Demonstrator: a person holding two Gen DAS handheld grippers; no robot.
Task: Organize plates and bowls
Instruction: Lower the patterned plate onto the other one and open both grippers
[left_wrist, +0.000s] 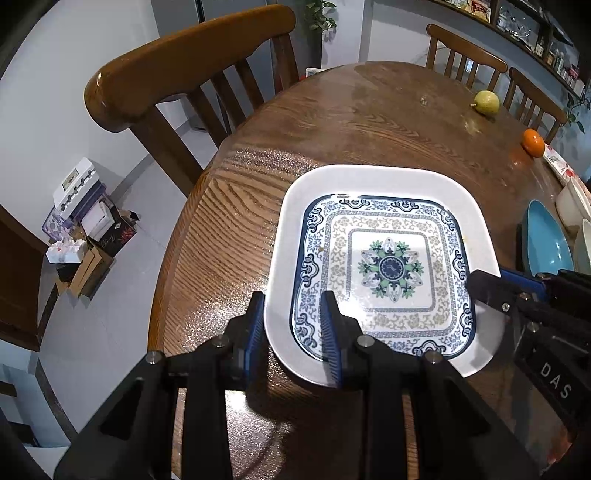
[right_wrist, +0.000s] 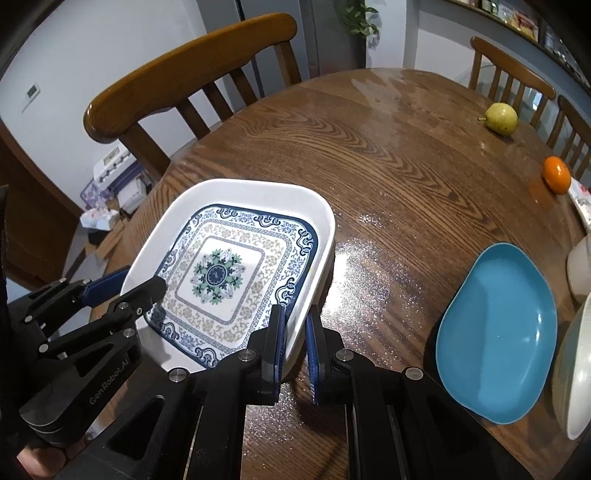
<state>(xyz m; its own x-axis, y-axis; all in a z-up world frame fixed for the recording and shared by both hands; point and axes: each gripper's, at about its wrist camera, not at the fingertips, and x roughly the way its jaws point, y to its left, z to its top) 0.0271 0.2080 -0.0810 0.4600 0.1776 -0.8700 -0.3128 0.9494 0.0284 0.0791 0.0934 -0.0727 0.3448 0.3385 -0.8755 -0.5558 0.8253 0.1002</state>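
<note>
Left wrist view: left hand-held gripper (left_wrist: 293, 325) straddles the left rim of a square white plate (left_wrist: 384, 184) with blue floral pattern, one blue pad outside the rim, one inside, jaws narrow and clamped on the rim. Right hand-held gripper (left_wrist: 476, 286) comes in from the right edge and grips the plate's opposite rim. Right wrist view: right hand-held gripper (right_wrist: 295, 325) nearly closed, pads pinching the plate's (right_wrist: 258, 192) near right rim; plate looks tilted, its right edge raised off the wooden bench (right_wrist: 406, 184). Left hand-held gripper (right_wrist: 147, 288) seen on the plate's left side, one finger over the rim. Plate sits at the bench's near left end, close to a wooden chair (right_wrist: 192, 66). Blue oval dish (right_wrist: 498, 325) lies well apart to the right, next to pale bowls (right_wrist: 576, 369) at the frame edge. Pear (right_wrist: 500, 117) and orange (right_wrist: 556, 179) sit far back on the right.
</note>
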